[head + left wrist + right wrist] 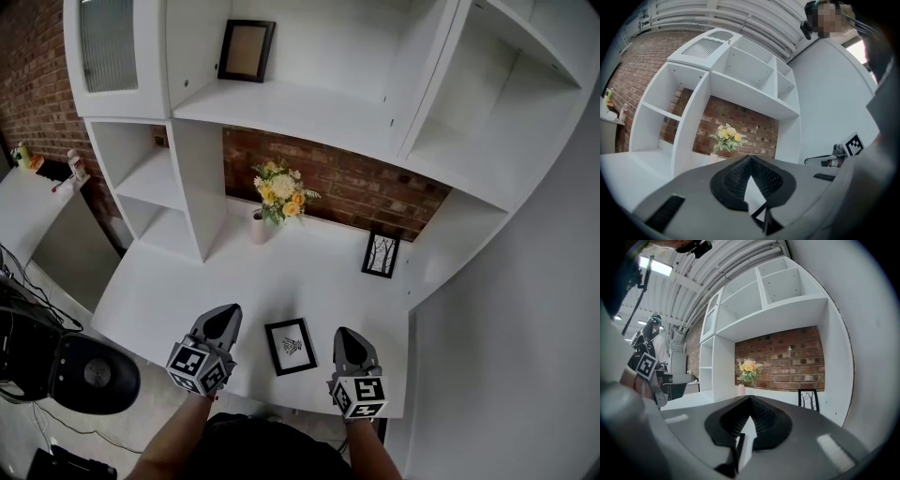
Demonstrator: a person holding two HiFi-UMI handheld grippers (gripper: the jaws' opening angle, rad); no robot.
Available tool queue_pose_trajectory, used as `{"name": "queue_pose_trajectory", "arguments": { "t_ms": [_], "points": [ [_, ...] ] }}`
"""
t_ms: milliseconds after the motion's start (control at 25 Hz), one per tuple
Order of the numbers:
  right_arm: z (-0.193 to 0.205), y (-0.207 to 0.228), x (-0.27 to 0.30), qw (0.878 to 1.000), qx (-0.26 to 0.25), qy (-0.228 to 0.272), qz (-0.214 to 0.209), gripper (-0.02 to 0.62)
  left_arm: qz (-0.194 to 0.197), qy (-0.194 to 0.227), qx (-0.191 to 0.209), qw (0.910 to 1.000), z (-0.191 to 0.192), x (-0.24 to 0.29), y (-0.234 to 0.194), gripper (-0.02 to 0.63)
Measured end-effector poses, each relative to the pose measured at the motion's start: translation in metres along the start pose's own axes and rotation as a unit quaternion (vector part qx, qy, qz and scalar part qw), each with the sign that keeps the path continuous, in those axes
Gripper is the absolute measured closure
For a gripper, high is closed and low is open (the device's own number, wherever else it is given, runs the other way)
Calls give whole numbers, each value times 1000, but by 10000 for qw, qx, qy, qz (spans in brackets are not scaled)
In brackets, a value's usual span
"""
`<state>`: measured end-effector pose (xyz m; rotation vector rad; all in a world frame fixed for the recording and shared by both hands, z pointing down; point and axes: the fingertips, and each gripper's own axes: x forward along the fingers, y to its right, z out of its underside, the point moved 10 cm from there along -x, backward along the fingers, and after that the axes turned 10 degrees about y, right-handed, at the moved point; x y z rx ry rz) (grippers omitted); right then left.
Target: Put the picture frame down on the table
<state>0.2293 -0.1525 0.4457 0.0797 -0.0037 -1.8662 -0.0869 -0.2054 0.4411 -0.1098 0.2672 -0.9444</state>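
Note:
A small black picture frame (pixel 291 346) with a leaf print lies flat on the white table (pixel 178 291), near the front edge. My left gripper (pixel 223 323) hovers just left of it and my right gripper (pixel 349 345) just right of it, neither touching it. Both are shut with nothing between their jaws. In the left gripper view the left gripper (pixel 750 158) has its tips together, and a black edge of the frame (pixel 761 213) shows through the gap below them. The right gripper (pixel 750 398) looks the same, with a frame edge (pixel 736 446) below its tips.
A vase of yellow and white flowers (pixel 278 197) stands at the back of the table. A second black frame (pixel 381 255) leans at the back right. A third frame (pixel 247 51) sits on the upper shelf of the white shelving. A black chair (pixel 89 375) is at the left.

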Motion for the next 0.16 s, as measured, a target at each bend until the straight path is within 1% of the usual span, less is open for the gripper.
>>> {"name": "queue_pose_trajectory", "arguments": {
  "t_ms": [160],
  "points": [
    [4, 0, -2, 9999, 87, -61, 23, 592, -4, -77, -22, 10000, 2, -3, 0, 603]
  ]
}}
